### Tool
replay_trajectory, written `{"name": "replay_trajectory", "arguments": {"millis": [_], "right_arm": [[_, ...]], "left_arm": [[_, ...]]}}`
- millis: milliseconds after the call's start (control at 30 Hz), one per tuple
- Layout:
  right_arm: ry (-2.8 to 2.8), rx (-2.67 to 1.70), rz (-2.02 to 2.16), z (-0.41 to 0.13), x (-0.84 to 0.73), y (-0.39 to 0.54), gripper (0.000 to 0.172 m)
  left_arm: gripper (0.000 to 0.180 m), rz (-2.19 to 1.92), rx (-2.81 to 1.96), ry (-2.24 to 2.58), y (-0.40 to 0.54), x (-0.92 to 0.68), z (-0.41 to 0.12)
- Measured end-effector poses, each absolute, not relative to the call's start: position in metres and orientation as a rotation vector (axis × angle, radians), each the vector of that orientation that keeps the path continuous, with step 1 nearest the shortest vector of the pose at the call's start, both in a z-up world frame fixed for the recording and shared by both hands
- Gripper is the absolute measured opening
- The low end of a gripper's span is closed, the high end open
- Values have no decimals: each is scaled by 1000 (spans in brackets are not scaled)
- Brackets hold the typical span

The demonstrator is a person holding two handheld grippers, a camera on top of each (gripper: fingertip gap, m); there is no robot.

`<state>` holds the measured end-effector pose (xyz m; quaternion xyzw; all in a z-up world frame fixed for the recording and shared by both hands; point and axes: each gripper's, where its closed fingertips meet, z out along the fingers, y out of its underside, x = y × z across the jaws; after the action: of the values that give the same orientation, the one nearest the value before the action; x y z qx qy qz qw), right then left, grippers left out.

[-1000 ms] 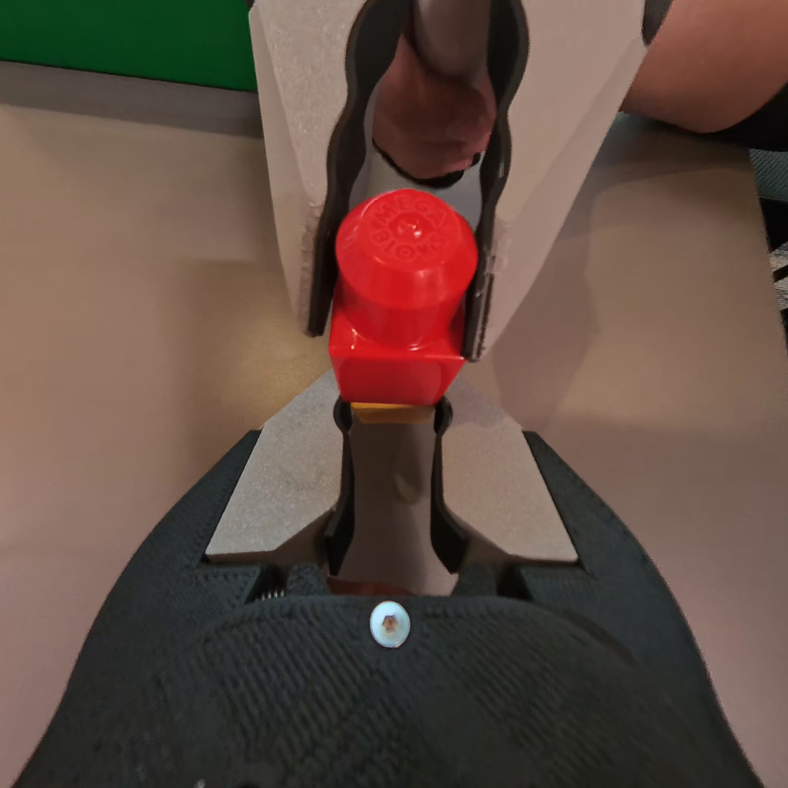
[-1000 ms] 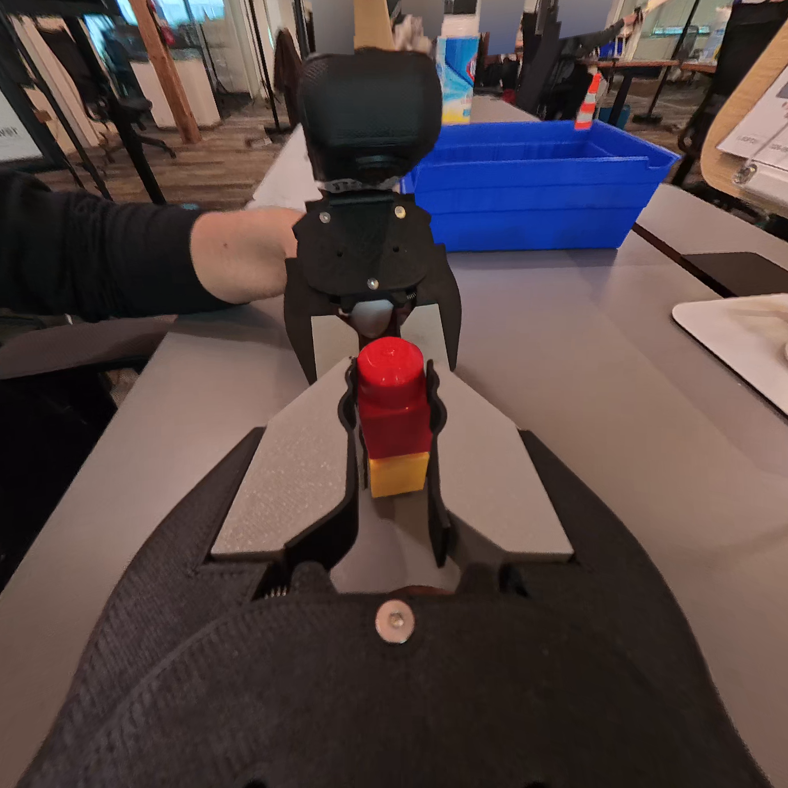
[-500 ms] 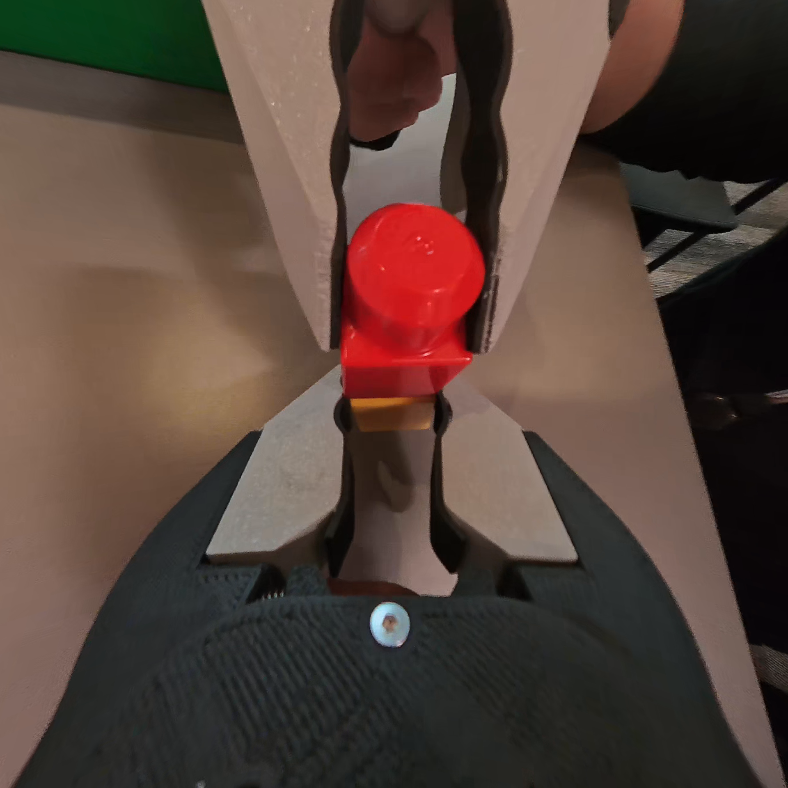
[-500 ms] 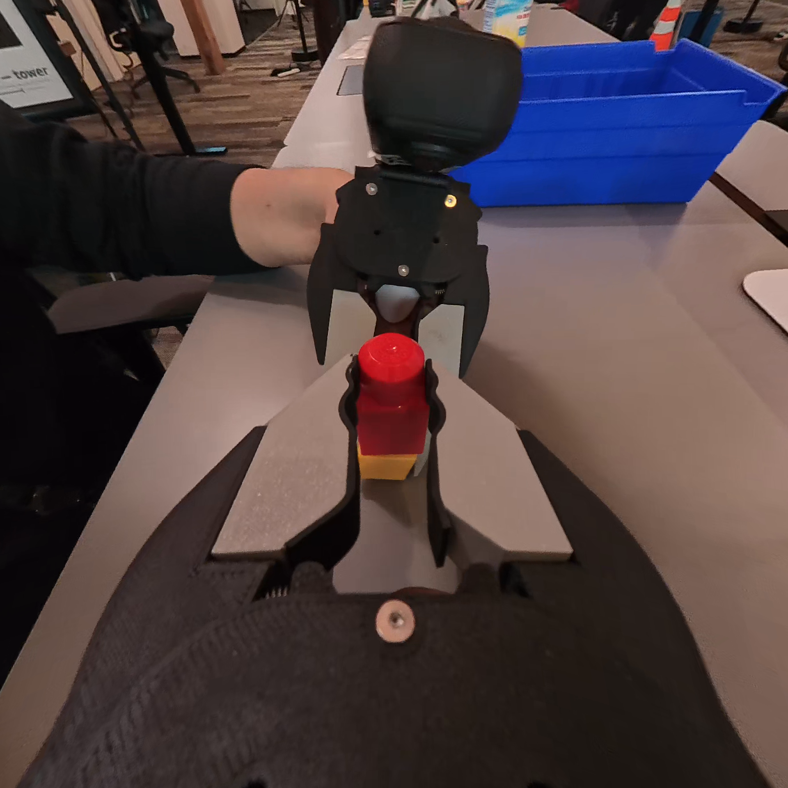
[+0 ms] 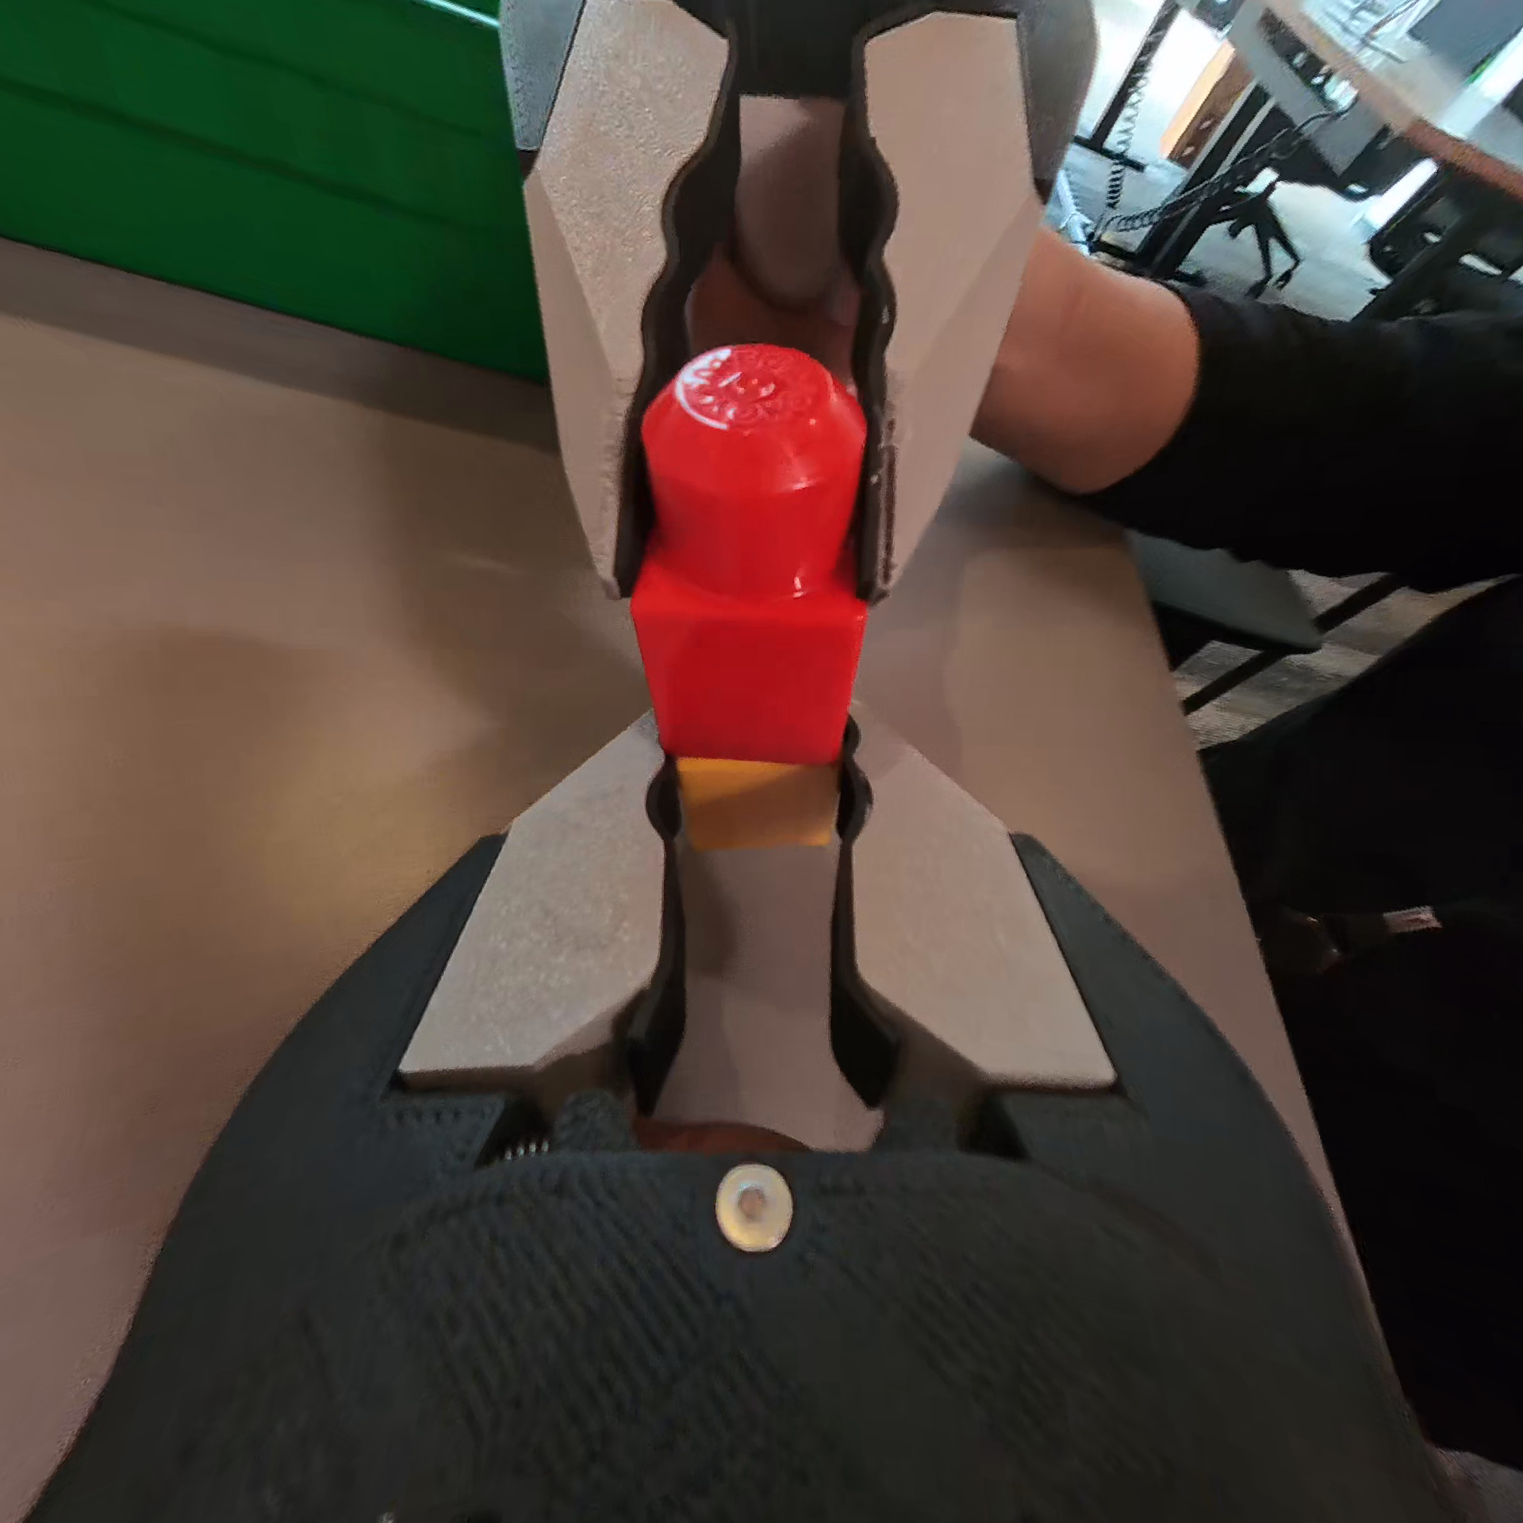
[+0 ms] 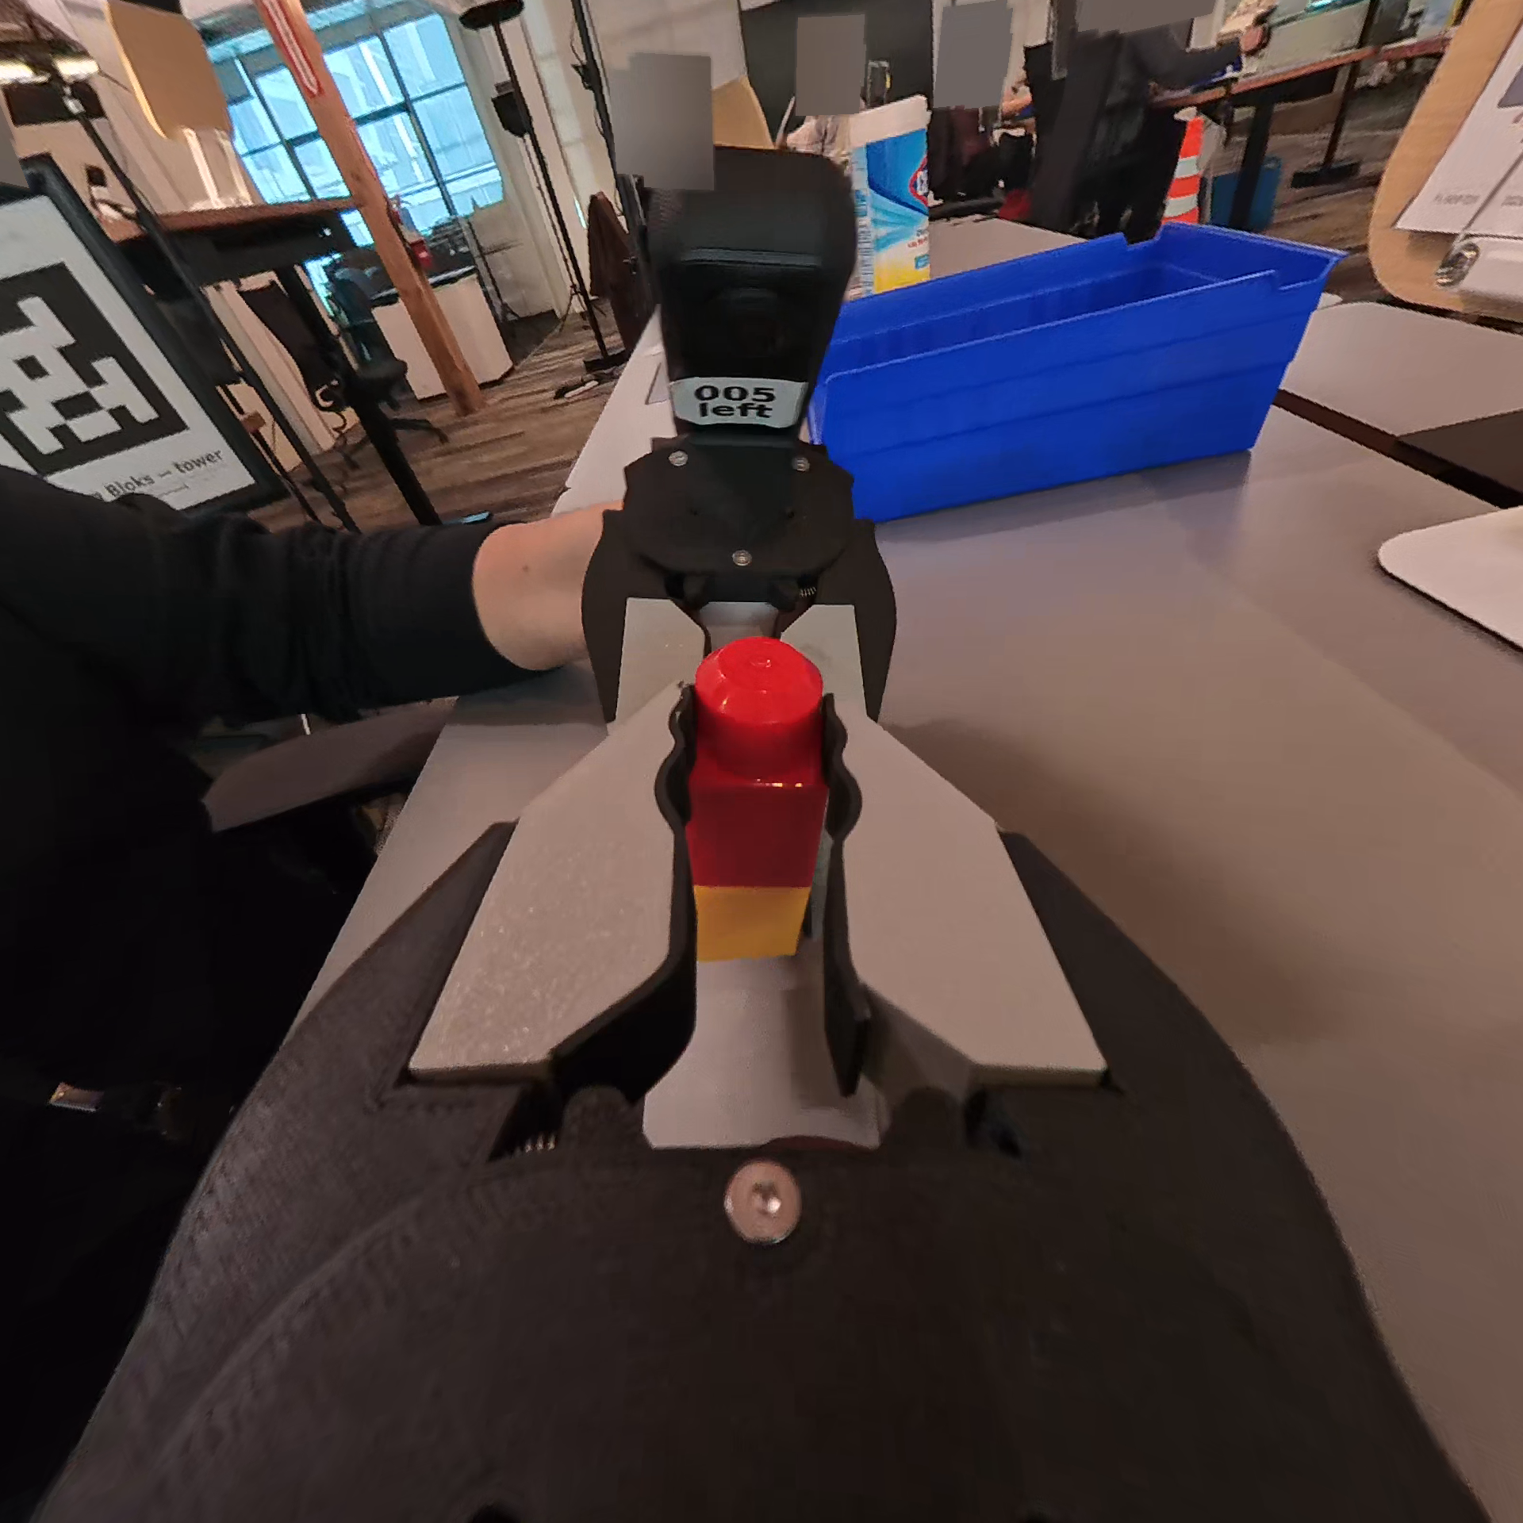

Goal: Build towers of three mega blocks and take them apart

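Tower base behind tool fingers.

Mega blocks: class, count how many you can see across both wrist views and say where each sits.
2. The red block is on top, between the right gripper's fingers; the yellow block under it sits between the left gripper's fingers. Others may be hidden.

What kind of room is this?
Probably a big open office or workshop: rows of dark-legged work tables on a wooden floor, large windows at the back, a blue plastic storage bin on the grey tabletop.
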<state>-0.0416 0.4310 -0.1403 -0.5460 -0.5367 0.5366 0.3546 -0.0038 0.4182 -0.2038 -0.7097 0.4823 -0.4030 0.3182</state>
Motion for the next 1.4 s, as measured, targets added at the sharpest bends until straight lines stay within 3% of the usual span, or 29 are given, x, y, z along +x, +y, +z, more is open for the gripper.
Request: {"name": "replay_trajectory", "arguments": {"millis": [133,733,967,1100,1167,1267,1400], "right_arm": [[-1409,-1346,1494,-134,-40,419,27],[-1365,-1424,1340,-147,-46,437,29],[-1357,-1454,1217,-170,-56,450,27],[-1391,-1448,1217,-175,-60,446,27],[-1400,-1438,1189,-175,-60,445,27],[-1395,-1438,1180,-175,-63,444,41],[-1392,-1425,1221,-172,-62,439,48]], "left_arm": [[33,-1219,-1809,1308,401,0,-195],[33,-982,-1900,1239,428,-8,-211],[34,-719,-1930,1298,450,-22,-239],[37,-632,-1911,1344,450,-22,-243],[47,-574,-1931,1349,453,-27,-247],[70,-522,-2019,1354,454,-48,-251],[60,-685,-2010,1259,433,-73,-209]]}}
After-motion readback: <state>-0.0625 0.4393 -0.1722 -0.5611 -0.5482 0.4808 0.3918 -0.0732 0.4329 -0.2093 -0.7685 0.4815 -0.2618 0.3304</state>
